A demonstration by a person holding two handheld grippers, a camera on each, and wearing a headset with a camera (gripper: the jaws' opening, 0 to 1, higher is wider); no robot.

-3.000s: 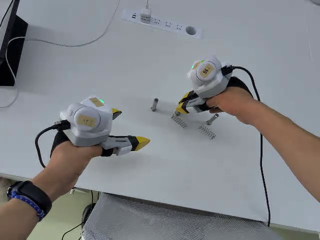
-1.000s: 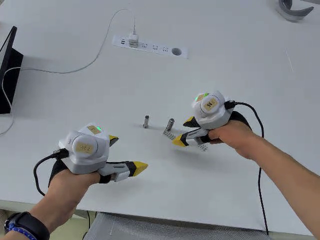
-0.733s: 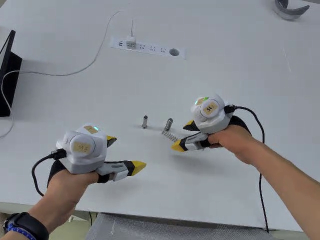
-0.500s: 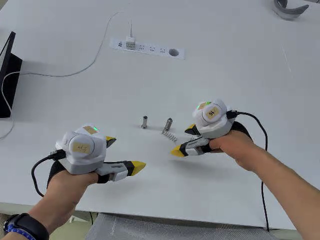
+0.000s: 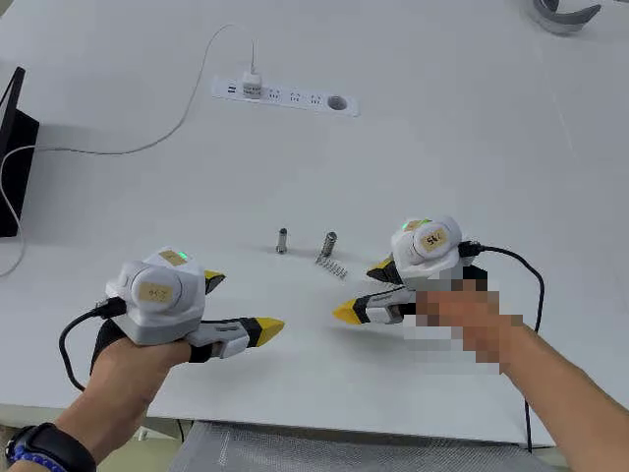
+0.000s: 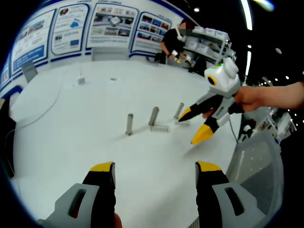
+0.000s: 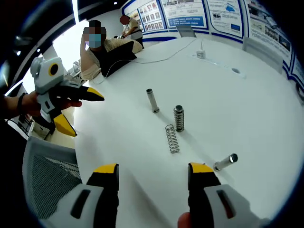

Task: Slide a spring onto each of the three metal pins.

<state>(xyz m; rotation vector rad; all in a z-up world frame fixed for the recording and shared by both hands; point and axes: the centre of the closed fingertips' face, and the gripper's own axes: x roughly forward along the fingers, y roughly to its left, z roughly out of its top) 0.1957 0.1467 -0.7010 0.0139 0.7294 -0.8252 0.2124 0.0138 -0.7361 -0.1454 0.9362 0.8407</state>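
1. White workbench table (image 5: 442,147): carries all the task's parts near its front middle. Judged progress: one pin of three is fitted, and the second fitting is the step in hand.
2. Grey mesh chair (image 5: 295,447): at the table's near edge, below the work; no hindrance.
3. Black flat monitor (image 5: 10,147): at the far left edge, well apart from the parts.
4. White power strip (image 5: 285,96) with trailing white cable (image 5: 177,118): on the far side, well apart from the pins.
5. Left gripper (image 5: 241,303), white body with yellow-tipped black jaws: hovers near left, jaws spread and empty, well apart from the parts.
6. Right gripper (image 5: 362,290), same build: jaws spread, nothing between them. It hovers just right of the parts, which lie ahead of it in the right gripper view.
7. Three short grey metal pins:
   - The bare upright pin (image 7: 152,100) stands leftmost in the head view.
   - The sprung pin (image 7: 178,118) stands upright beside it, wearing a coil.
   - The lying pin (image 7: 225,162) rests on its side near the right jaw, bare.
8. Loose spring (image 7: 172,138), thin steel coil: lies flat just beside the sprung pin's foot; whether they touch cannot be told.
   - Next move, as judged: the right gripper pinches the coil near one end, lifts it and lines its bore over the bare upright pin.
   - Hazards: the sprung pin stands close enough to be knocked. The lying pin will likely need standing up before it can be fitted.
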